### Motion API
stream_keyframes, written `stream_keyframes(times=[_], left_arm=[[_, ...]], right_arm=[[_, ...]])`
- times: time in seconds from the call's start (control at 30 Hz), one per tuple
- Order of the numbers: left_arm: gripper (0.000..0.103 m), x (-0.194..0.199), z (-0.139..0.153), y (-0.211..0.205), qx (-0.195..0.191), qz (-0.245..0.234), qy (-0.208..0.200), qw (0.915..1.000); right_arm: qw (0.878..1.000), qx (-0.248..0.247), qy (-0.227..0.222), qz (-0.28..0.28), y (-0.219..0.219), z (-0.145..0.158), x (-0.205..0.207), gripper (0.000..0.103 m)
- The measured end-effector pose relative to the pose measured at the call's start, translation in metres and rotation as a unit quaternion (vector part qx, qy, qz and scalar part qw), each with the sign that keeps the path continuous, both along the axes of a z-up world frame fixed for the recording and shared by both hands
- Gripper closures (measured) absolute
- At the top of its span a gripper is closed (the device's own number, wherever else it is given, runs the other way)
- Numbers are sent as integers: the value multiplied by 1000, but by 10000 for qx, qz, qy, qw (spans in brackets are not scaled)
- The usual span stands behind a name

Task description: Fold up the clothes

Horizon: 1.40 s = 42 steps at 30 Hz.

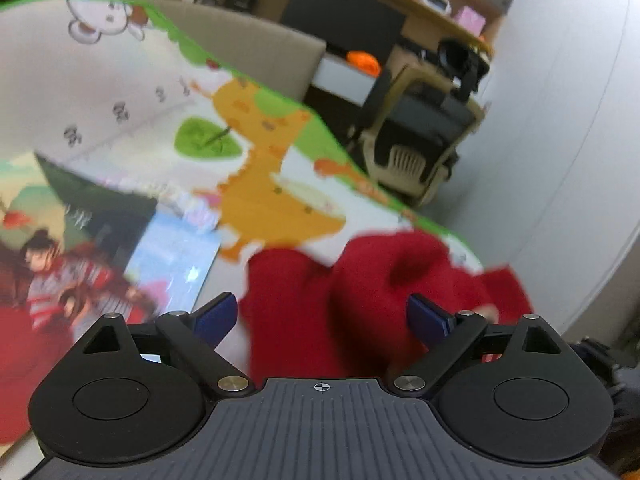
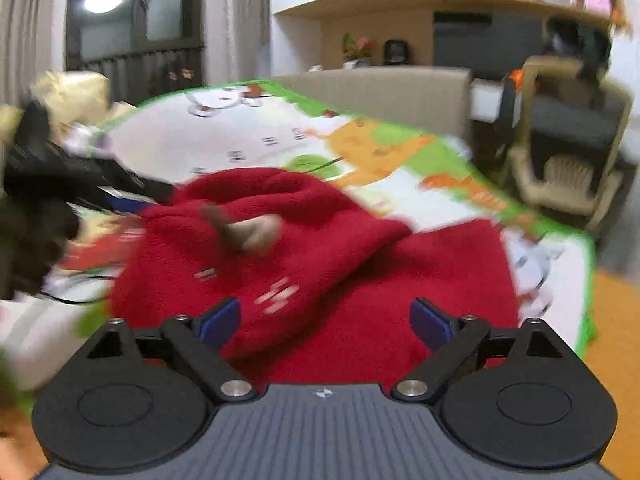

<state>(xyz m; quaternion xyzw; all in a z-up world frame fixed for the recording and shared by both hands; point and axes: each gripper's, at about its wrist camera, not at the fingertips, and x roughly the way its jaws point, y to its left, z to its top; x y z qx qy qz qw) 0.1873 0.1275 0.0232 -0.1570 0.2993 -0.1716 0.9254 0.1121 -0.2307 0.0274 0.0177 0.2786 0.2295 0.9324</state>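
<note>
A red fleece garment [image 2: 320, 248] lies bunched on a colourful play mat [image 2: 248, 136], with small white marks and a tan patch on its raised fold. In the left wrist view the same red garment [image 1: 360, 292] sits crumpled just ahead of my left gripper [image 1: 322, 318], which is open with nothing between its blue pads. My right gripper [image 2: 325, 320] is also open, hovering low over the near part of the fleece. The other gripper [image 2: 48, 176] shows as a dark blurred shape at the left of the right wrist view.
Picture books [image 1: 80, 264] lie on the mat [image 1: 120, 80] to the left. A beige sofa back [image 1: 256, 44] stands behind the mat. A tan plastic chair [image 1: 420, 136] with dark items stands at the right. Orange floor [image 2: 616, 336] borders the mat's right edge.
</note>
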Motion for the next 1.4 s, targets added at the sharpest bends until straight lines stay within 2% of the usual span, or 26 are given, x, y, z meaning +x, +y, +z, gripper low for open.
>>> stream_keyframes(times=[0.07, 0.17, 0.3, 0.37, 0.43, 0.5, 0.57, 0.63, 0.67, 0.83, 0.93, 0.97, 1.0, 1.03, 1.07, 1.1, 1.17, 1.23, 1.3, 1.4], left_arm=[[8, -4, -16, 9, -304, -129, 279, 9991], [8, -12, -17, -7, -463, -534, 287, 9971], [8, -22, -18, -27, -672, -1071, 297, 9915], [10, -28, -19, -38, -776, -1339, 301, 9875], [14, -33, -19, -48, -879, -1605, 306, 9826], [15, -39, -20, -58, -982, -1870, 310, 9769], [10, -44, -21, -69, -1084, -2133, 314, 9704], [10, -49, -21, -79, -1185, -2395, 317, 9631], [9, -52, -22, -84, -1233, -2525, 318, 9592], [7, -72, -5, -110, -840, -3155, 152, 9451], [7, -73, -1, -81, -769, -2784, 22, 9574], [7, -74, 1, -73, -630, -2538, -57, 9652], [7, -73, 5, -65, -385, -2123, -157, 9763], [7, -72, 7, -60, -174, -1772, -239, 9837], [7, -69, 9, -56, 70, -1445, -368, 9888], [7, -66, 9, -56, 285, -1277, -485, 9902], [6, -56, 0, -59, 939, -1070, -510, 9885], [6, -46, -14, -63, 1658, -898, -394, 9813], [6, -44, -31, -55, 2084, -833, -168, 9744], [6, -47, -44, -33, 2269, -733, 132, 9711]], right_arm=[[9964, 570, 608, 155, -12, -9, -6, 3], [9779, 1415, 1494, 364, -31, -22, -13, 3], [9478, 2448, 2042, -102, -47, -41, 10, 12], [9467, 2473, 2054, -208, -50, -41, 27, 18], [9547, 2296, 1871, -296, -51, -32, 44, 19], [9719, 1787, 1383, -659, -52, -21, 59, 19], [9841, 1140, 854, -1062, -52, -11, 73, 19], [9885, 498, 439, -1359, -50, -3, 86, 18], [9889, 364, 366, -1394, -49, 2, 87, 18], [9917, -30, -100, -1283, -49, 20, 56, 17], [9937, -216, -417, -1019, -39, 28, 26, 15], [9943, -249, -492, -917, -33, 30, 19, 15], [9951, -180, -519, -817, -29, 30, 13, 13], [9959, -102, -535, -715, -24, 30, 8, 11], [9971, 33, -474, -590, -18, 27, 6, 10], [9979, 136, -412, -481, -11, 24, 4, 10], [9982, -157, -302, -501, 4, 9, 4, 6], [9975, -434, -195, -517, 18, -6, 4, 4], [9977, -436, -150, -493, 12, -7, -1, 3], [9968, -503, 90, -614, -3, -12, -4, 2]])
